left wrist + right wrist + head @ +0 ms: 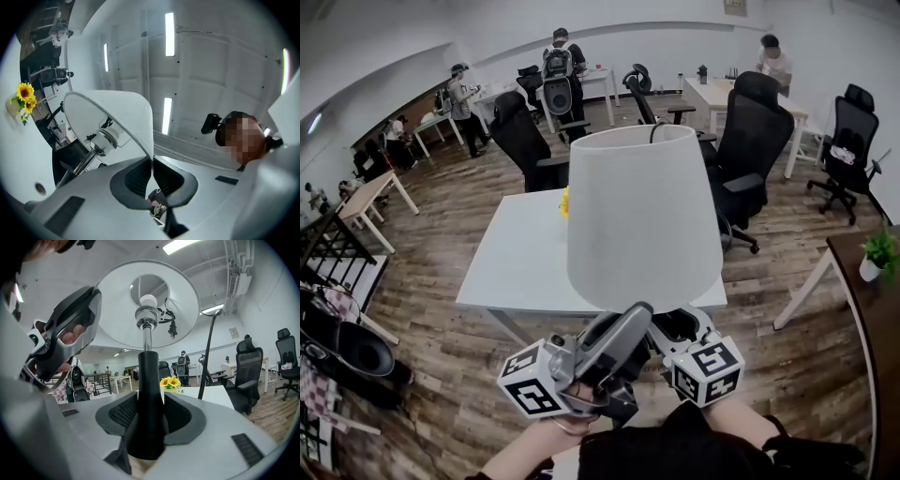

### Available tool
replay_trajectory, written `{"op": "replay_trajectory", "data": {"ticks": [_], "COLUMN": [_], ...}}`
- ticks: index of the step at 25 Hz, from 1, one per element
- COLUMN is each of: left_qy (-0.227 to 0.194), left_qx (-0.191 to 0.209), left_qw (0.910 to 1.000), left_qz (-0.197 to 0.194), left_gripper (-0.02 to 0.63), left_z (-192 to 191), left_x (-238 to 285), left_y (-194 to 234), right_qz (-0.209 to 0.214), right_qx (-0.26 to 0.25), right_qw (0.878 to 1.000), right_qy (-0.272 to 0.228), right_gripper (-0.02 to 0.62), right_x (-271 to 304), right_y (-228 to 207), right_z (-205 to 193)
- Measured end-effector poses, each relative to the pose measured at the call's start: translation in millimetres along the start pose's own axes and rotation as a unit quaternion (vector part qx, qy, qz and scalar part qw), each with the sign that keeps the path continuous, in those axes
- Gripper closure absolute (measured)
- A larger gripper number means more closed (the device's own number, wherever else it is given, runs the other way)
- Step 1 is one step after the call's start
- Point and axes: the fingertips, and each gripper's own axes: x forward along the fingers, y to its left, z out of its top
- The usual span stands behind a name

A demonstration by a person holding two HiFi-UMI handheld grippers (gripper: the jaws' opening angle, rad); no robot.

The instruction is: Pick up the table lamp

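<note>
Your L gripper [153,161] is clenched on the rim of the white shade [126,110] of the table lamp [642,216]; your R gripper [149,406] grasps its black stem [149,376]. Lamp's upright, held off the white table [516,262], just in front of you; sunflowers [170,381] sit on that table.

Bright, even light from long white ceiling strip lights [169,28], slightly blown out; strong fisheye warp, dark vignetted corners.
</note>
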Motion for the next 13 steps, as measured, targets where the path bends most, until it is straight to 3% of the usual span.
{"op": "replay_trajectory", "data": {"ticks": [13], "left_qy": [-0.003], "left_qx": [0.011], "left_qw": [0.9999], "left_qz": [-0.009], "left_gripper": [0.584], "left_z": [11.6], "left_x": [-15.7], "left_y": [-17.5], "right_qz": [0.002], "right_qx": [-0.012], "right_qw": [1.000], "right_qy": [-0.008], "right_gripper": [0.410], "right_x": [2.5], "right_y": [24.3], "right_z": [6.8]}}
